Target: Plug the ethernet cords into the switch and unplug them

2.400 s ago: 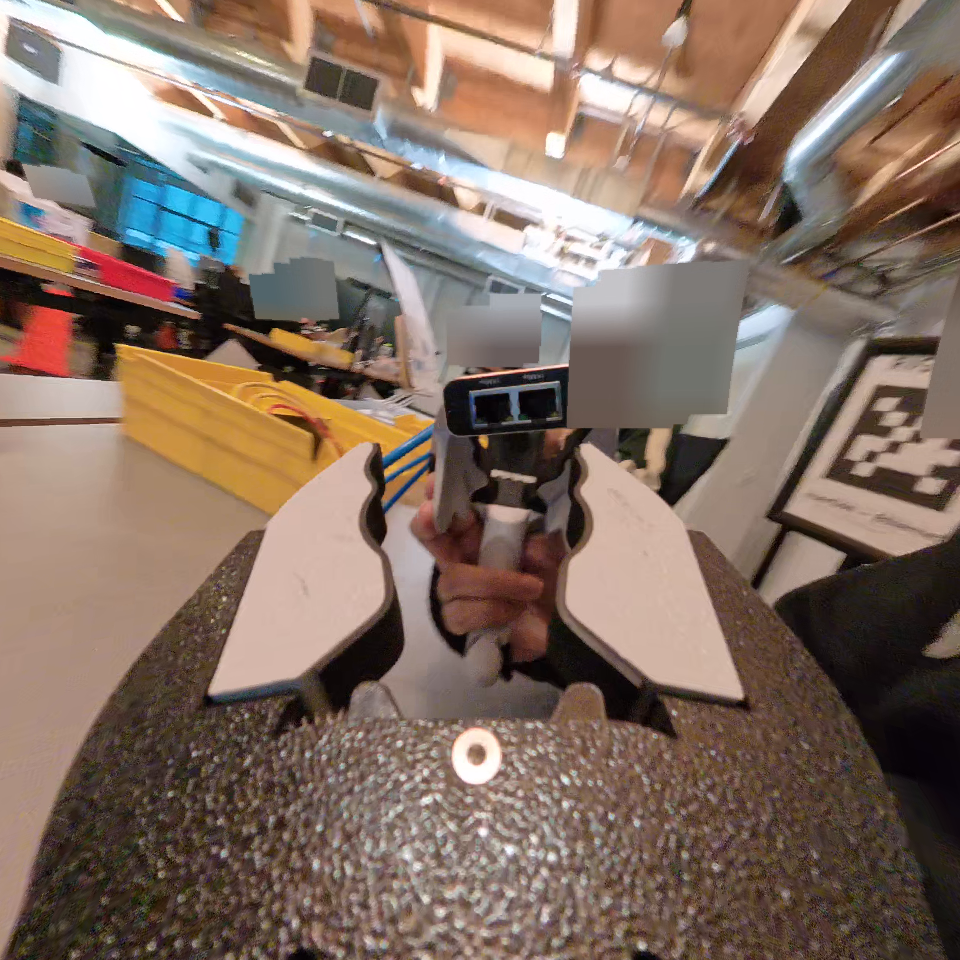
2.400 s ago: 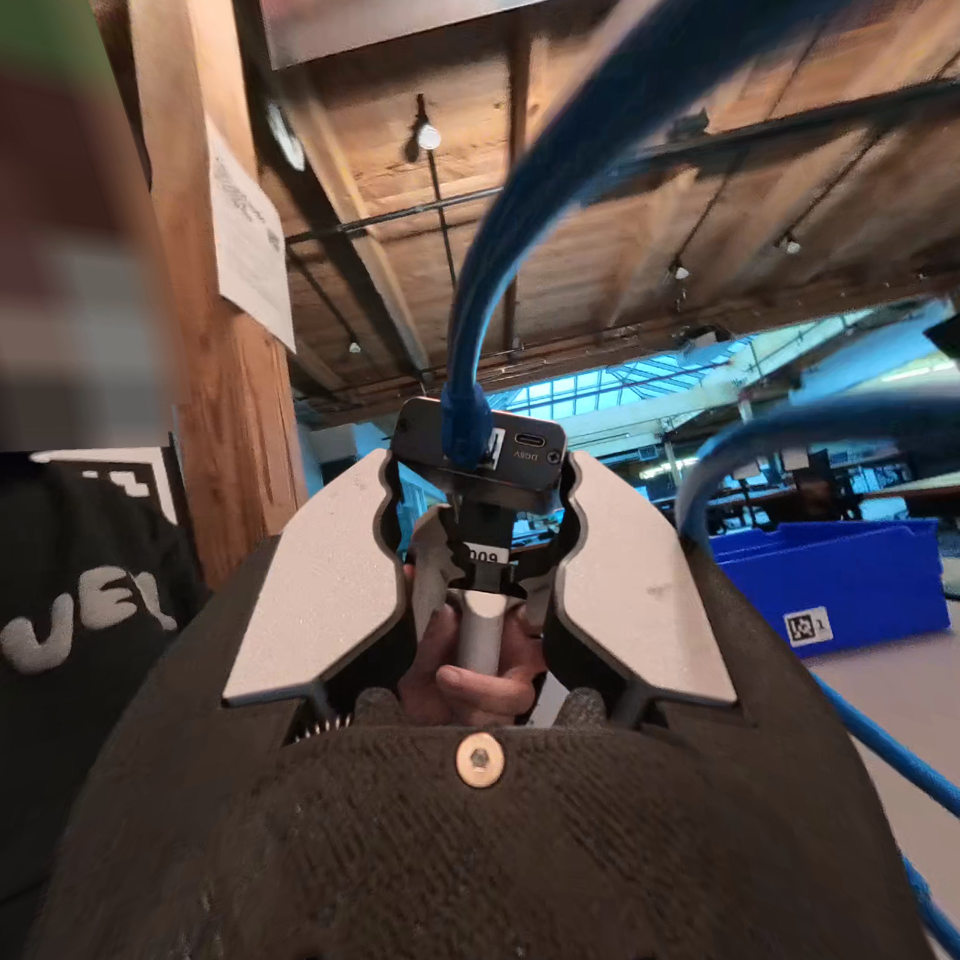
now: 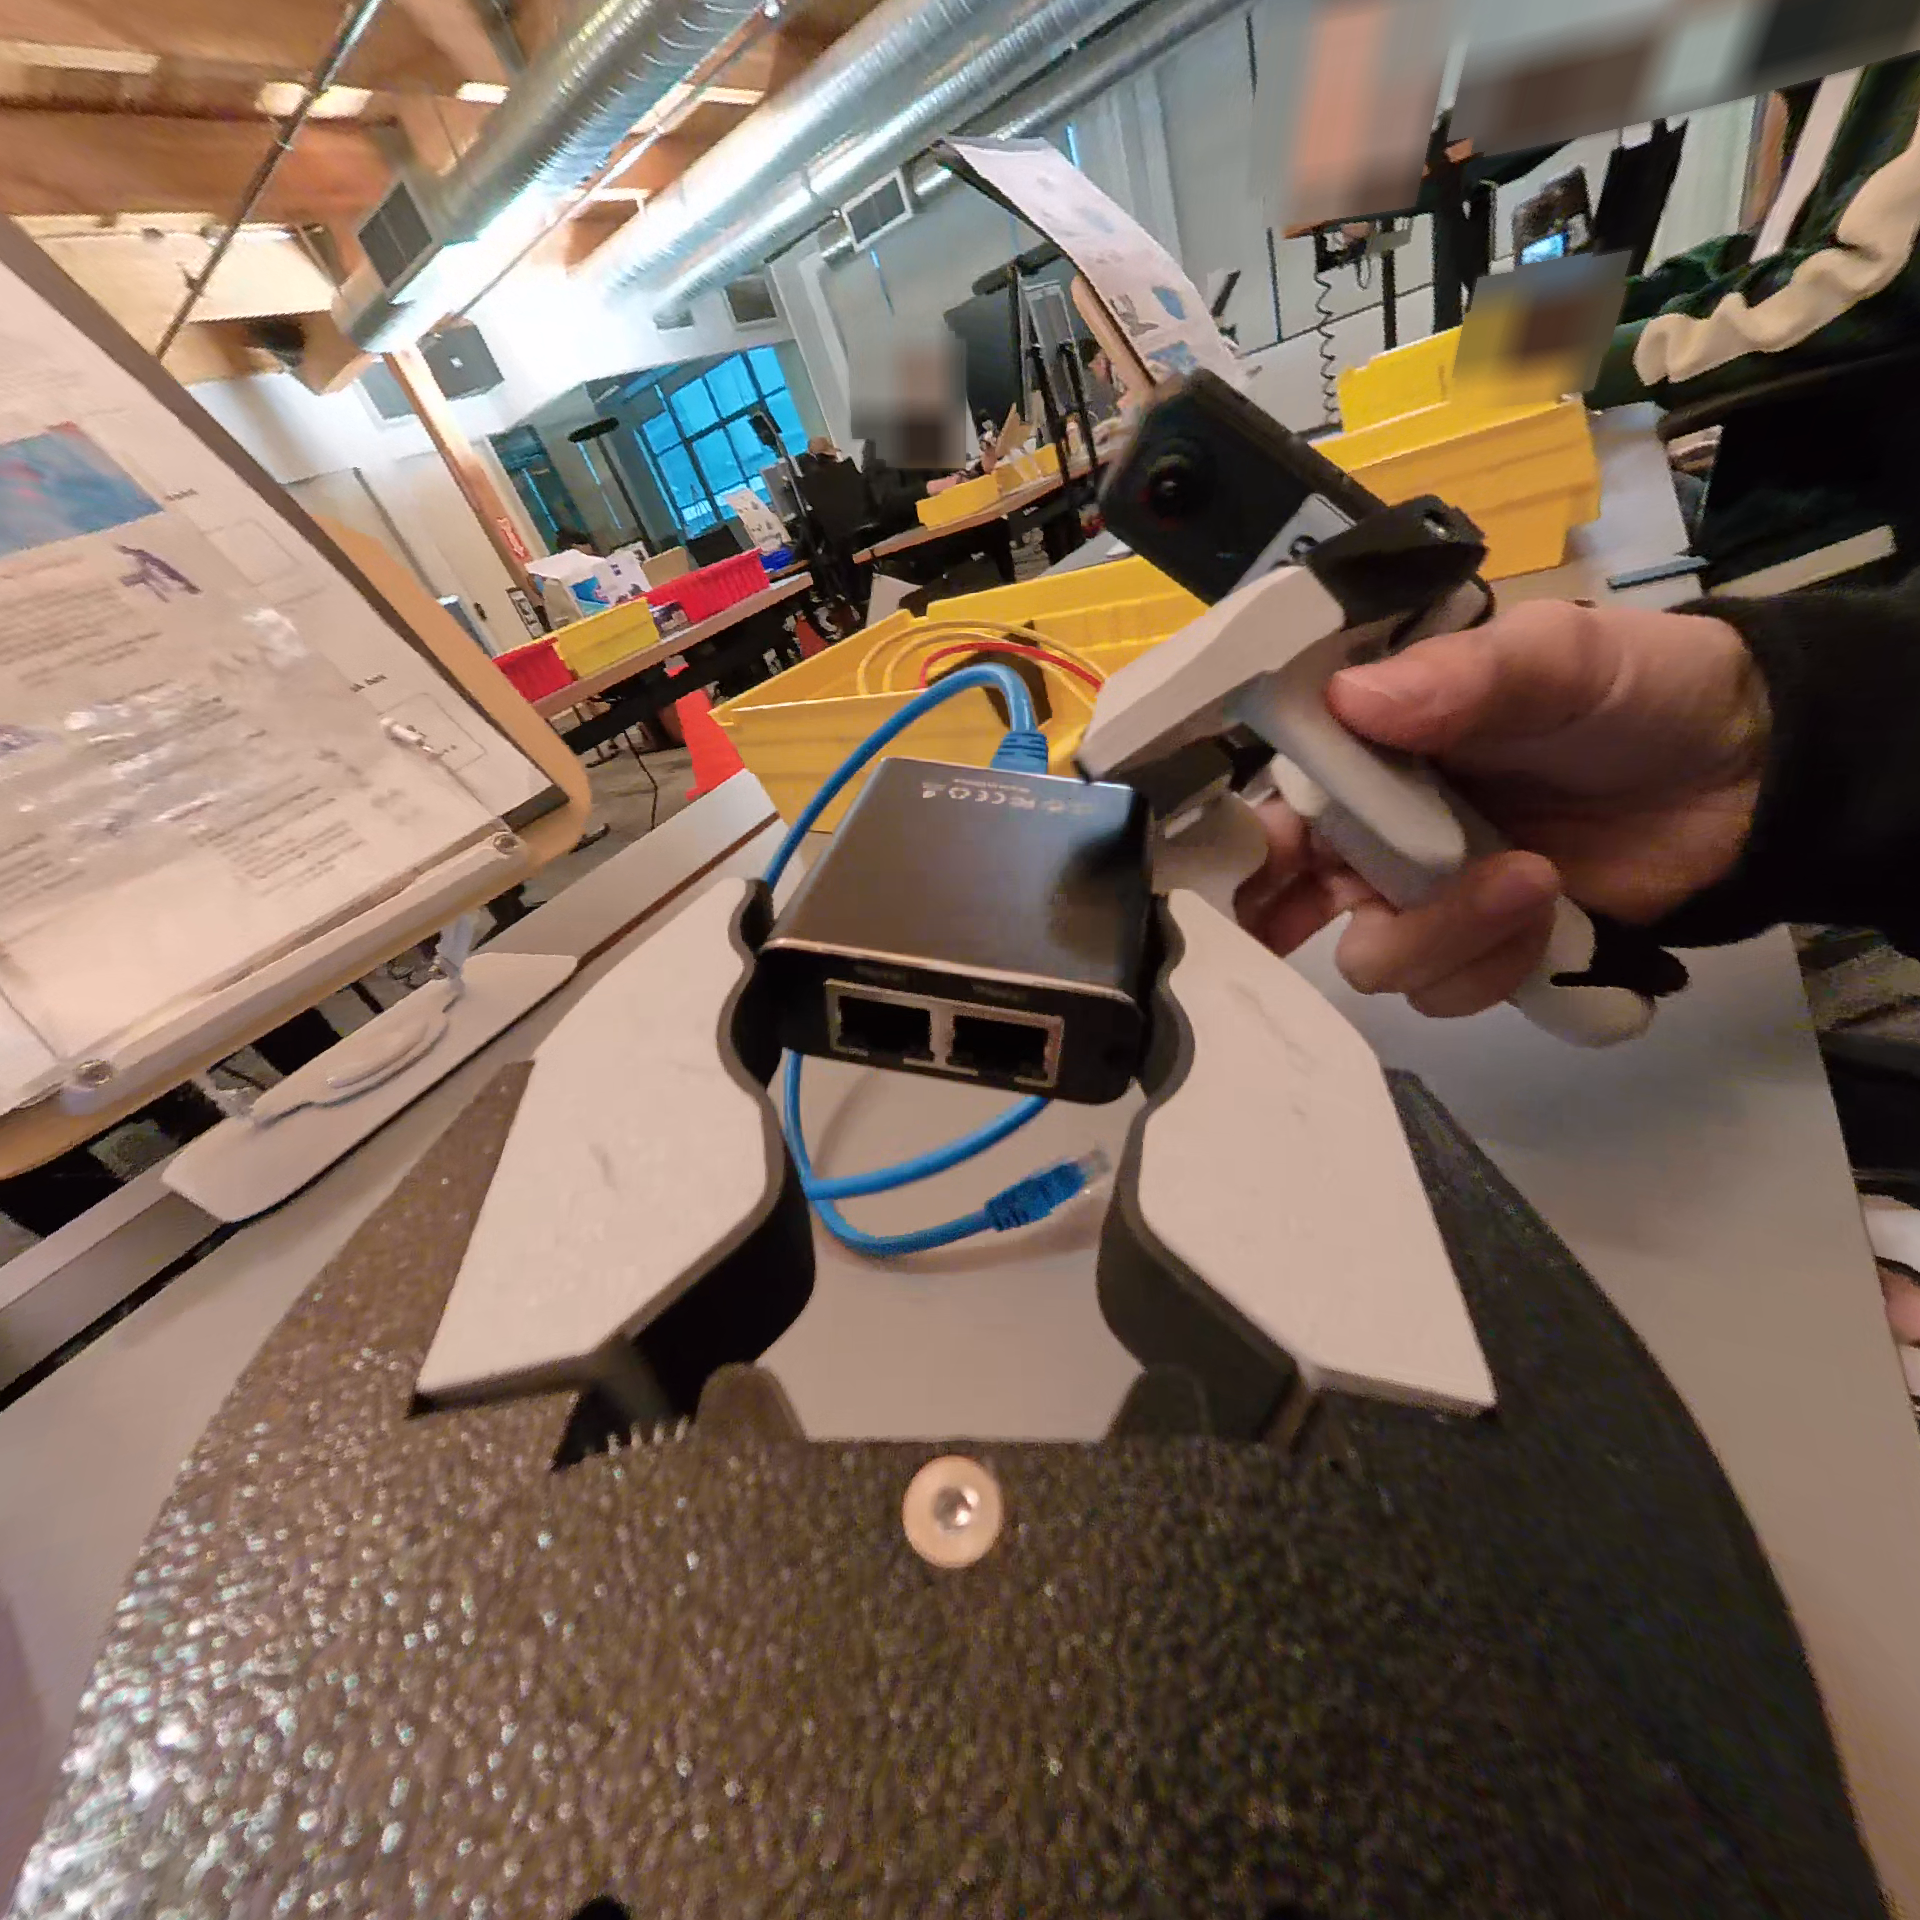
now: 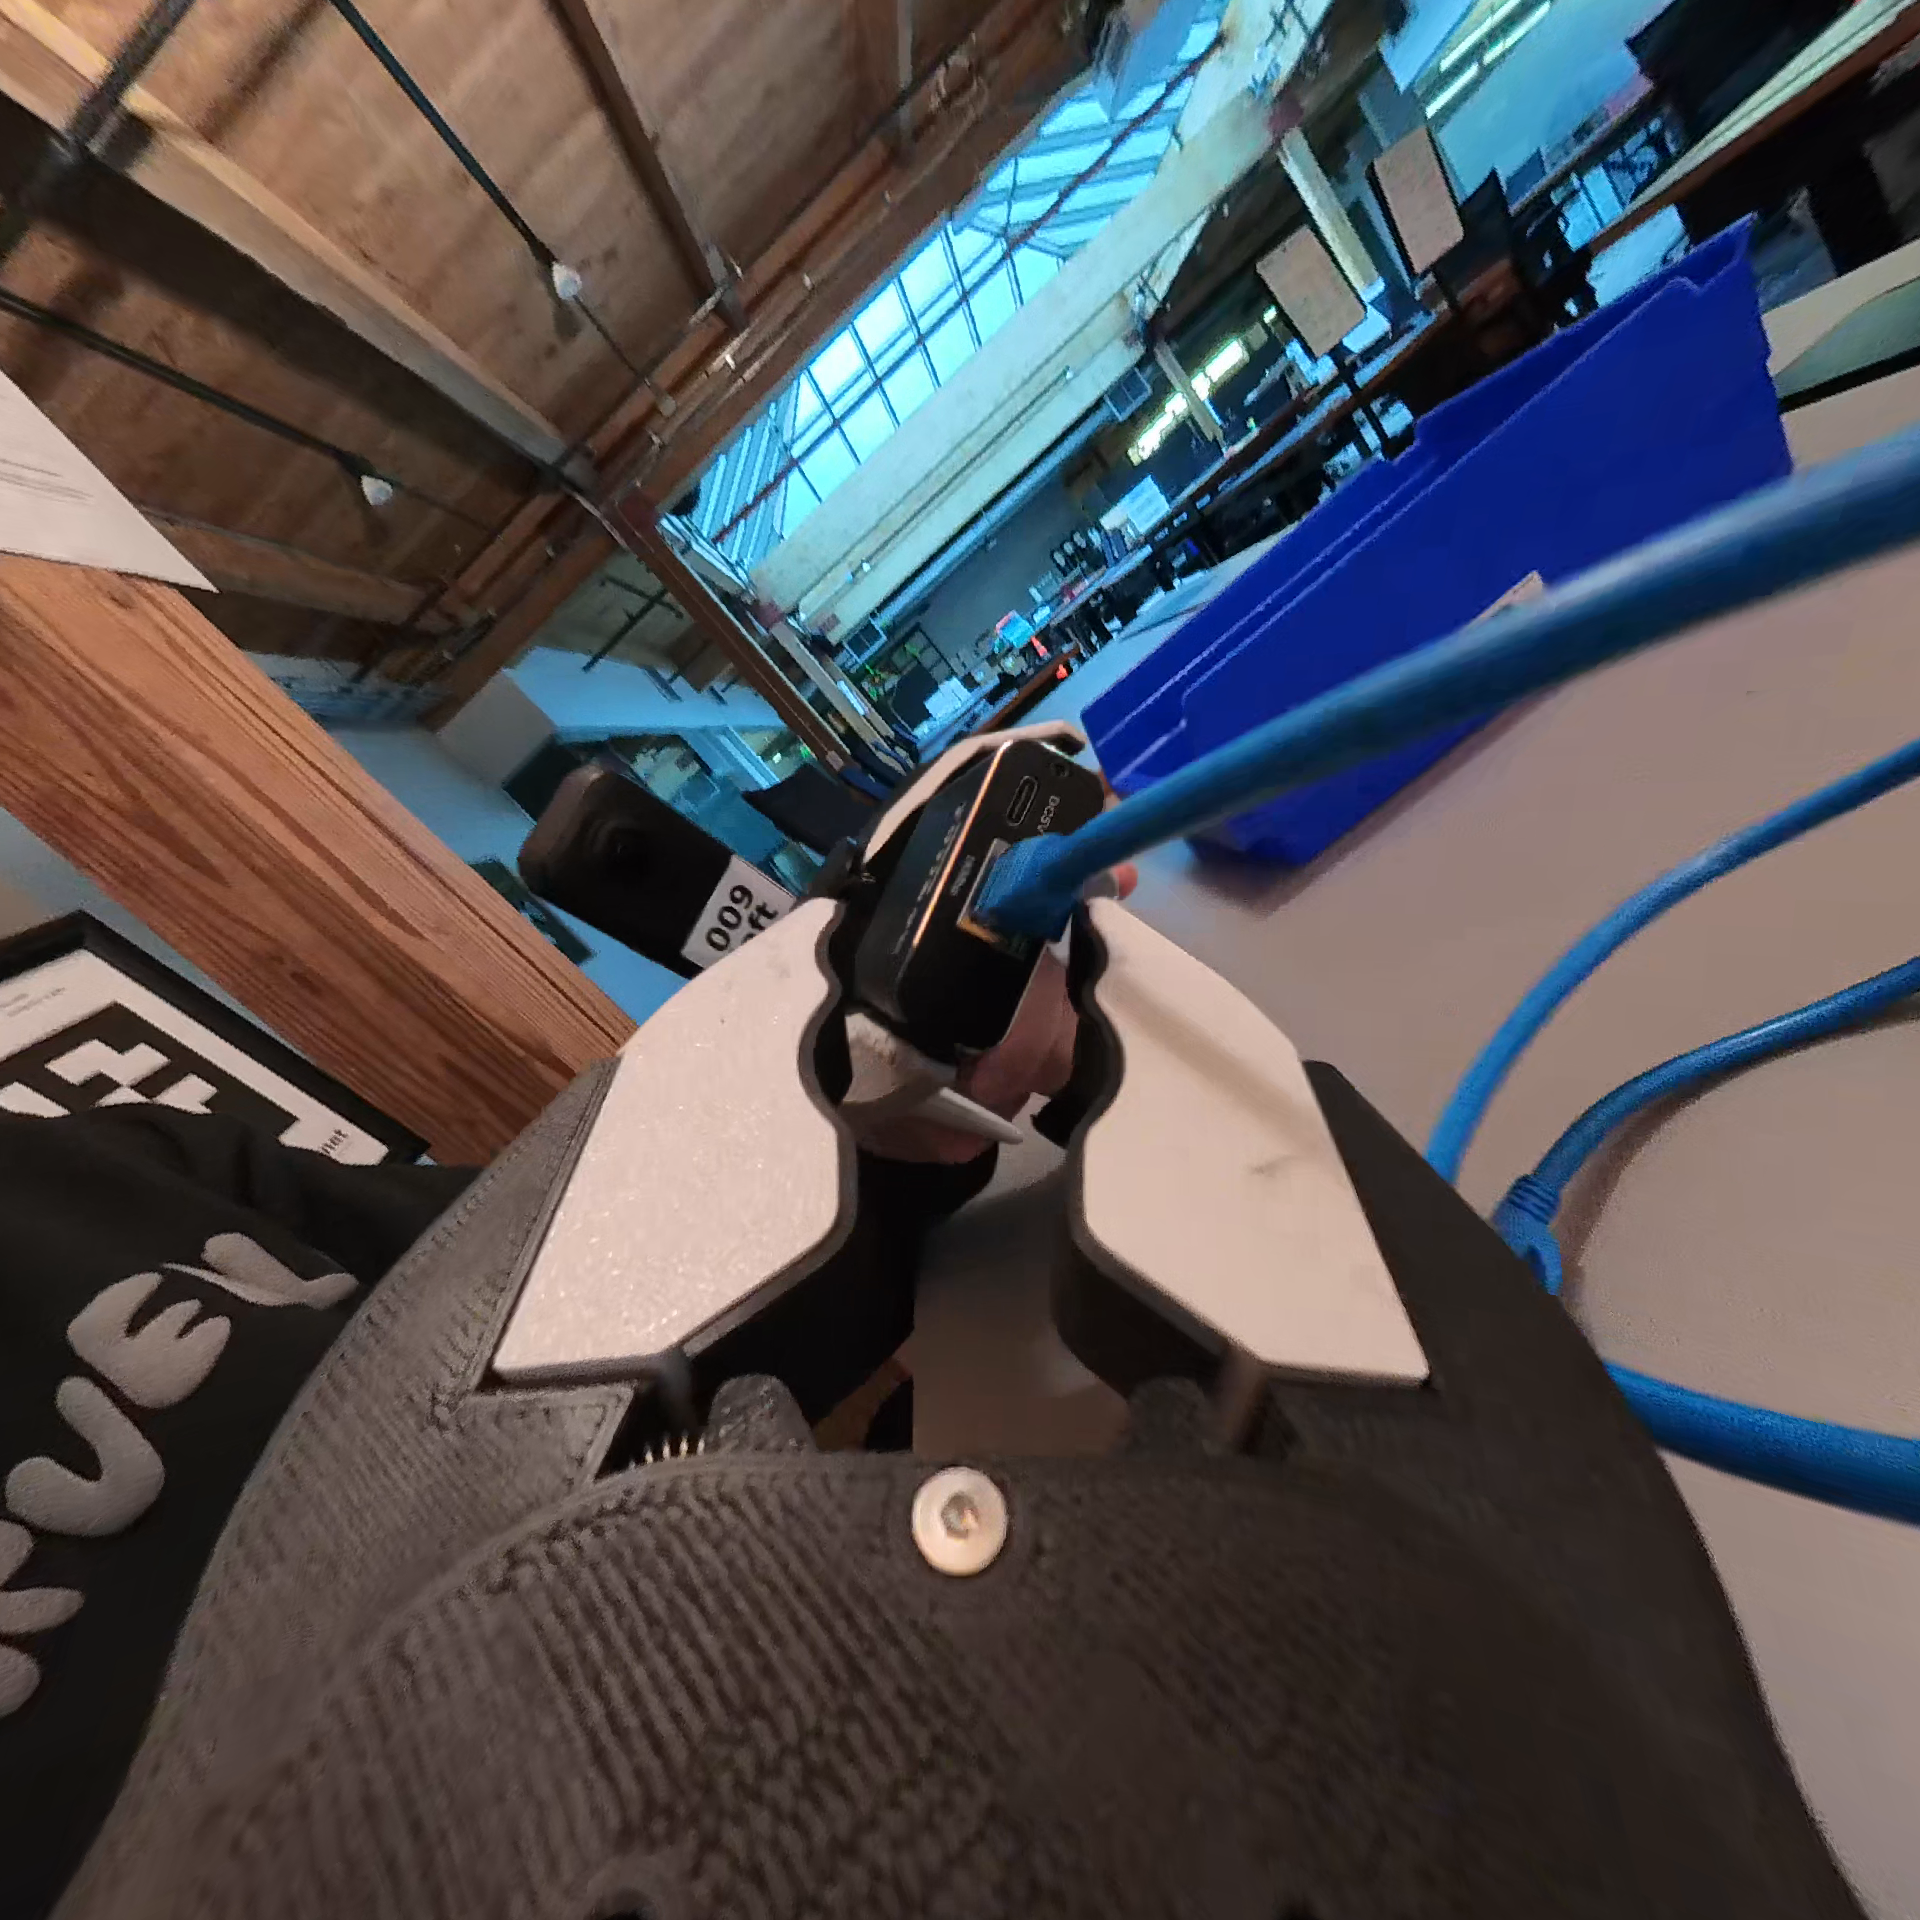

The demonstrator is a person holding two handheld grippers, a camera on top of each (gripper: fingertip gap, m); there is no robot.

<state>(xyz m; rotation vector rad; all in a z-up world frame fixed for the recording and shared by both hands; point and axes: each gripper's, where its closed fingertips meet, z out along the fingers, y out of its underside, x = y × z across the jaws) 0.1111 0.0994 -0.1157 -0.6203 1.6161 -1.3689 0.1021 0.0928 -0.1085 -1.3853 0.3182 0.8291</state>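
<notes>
Pebbled black plastic of the left gripper (image 3: 951,997) filled the near edge of the left wrist view; its pale, smooth finger plates ran up toward twelve o'clock and were clamped on the flanks of the switch (image 3: 961,914), a small glossy black box held clear of the grey table (image 3: 1621,1247); two empty square ports faced the camera; a blue ethernet cord (image 3: 831,1174) was plugged into the far end of the box, looped down beneath it, and its free plug (image 3: 1039,1200) lay on the table at about six o'clock from the switch.

In the right wrist view the right gripper (image 4: 961,1023) had its jaws fairly narrow around the near end of the switch (image 4: 951,914), by the seated blue plug (image 4: 1023,883); whether the pads actually pressed on anything could not be told; the person's right hand (image 3: 1538,790) squeezed its white handle at three o'clock in the left view.

By my reading, the step in hand was handling that seated plug; the next move called for pinching the moulded boot, depressing its latch, then pulling straight along the port axis while the left gripper braced the box; the slick casing could slip.

Yellow bins (image 3: 1475,468) and a blue bin (image 4: 1507,592) stood behind, at roughly one o'clock.
</notes>
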